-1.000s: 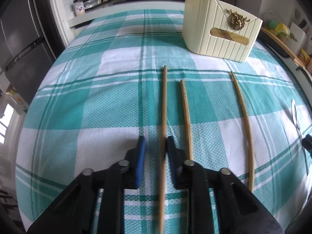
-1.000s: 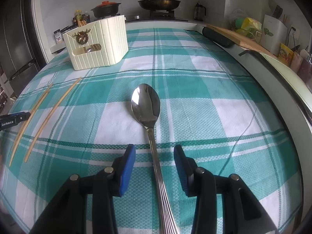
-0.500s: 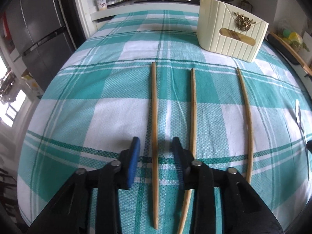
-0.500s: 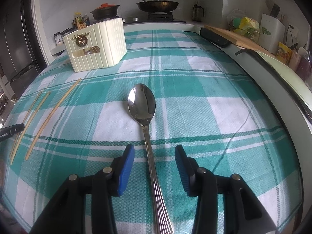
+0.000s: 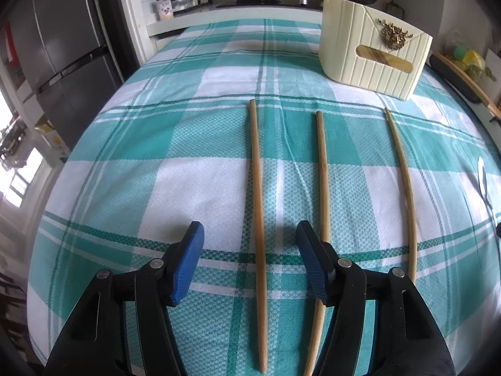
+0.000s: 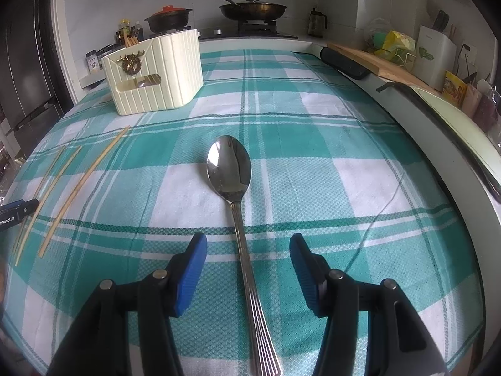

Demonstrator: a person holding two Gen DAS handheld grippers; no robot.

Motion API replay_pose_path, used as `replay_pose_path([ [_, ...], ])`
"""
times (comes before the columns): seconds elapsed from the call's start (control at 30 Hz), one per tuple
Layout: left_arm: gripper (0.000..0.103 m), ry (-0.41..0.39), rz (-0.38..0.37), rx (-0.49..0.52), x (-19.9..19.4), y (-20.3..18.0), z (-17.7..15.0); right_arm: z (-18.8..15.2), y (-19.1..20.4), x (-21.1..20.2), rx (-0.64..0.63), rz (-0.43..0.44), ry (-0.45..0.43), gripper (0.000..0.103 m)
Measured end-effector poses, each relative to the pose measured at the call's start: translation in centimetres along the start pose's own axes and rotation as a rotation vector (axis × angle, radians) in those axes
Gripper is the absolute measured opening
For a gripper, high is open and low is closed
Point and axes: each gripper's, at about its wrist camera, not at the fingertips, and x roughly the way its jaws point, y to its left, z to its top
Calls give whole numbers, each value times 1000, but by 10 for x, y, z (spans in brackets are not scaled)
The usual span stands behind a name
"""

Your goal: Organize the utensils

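Three wooden chopsticks lie side by side on the teal checked cloth. In the left wrist view my left gripper (image 5: 250,241) straddles the leftmost chopstick (image 5: 258,206); its jaws are opening and the pads do not touch it. The middle chopstick (image 5: 321,169) passes under the right finger, and the third chopstick (image 5: 404,181) lies further right. A steel spoon (image 6: 238,206) lies flat, bowl away from me, between the jaws of my right gripper (image 6: 248,244), which are opening clear of its handle. A cream utensil holder (image 5: 372,53) (image 6: 153,72) stands at the far side.
A stove with a wok (image 6: 253,9) and a pot (image 6: 169,18) sits behind the table. A fridge (image 5: 56,47) stands at the left. A wooden board (image 6: 375,62), bags and a white box line the counter on the right. The spoon's tip (image 5: 482,175) shows at the left view's right edge.
The left gripper's jaws went from pinching the leftmost chopstick to standing wide apart, and the view shifted slightly. The right gripper's jaws widened around the spoon handle; the spoon stayed put.
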Motion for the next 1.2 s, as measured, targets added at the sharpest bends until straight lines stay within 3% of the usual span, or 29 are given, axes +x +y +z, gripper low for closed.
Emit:
replay_pose_path([
  [0.1,74,-12,-10,-15,1,6,-2,4,-15,-6,5,-14,-26,56],
  [0.2,80,-31,-7,-19,2,8,-5,11,-54,-7,75,-73,-45,56],
  [0.3,82,-34,-11,-23,2,8,-5,23,-94,22,78,-143,7,58],
  [0.37,84,-34,-14,-32,3,10,-5,33,-109,45,78,-119,38,59],
  [0.47,88,-29,-13,-46,5,13,-5,59,-116,69,84,-107,29,75],
  [0.53,91,-25,4,-45,6,12,-4,73,-123,88,124,-118,56,98],
  [0.57,93,-22,12,-47,6,12,-4,77,-128,96,143,-110,81,103],
  [1.2,100,-10,23,-73,9,16,-4,78,-123,98,151,-103,72,103],
])
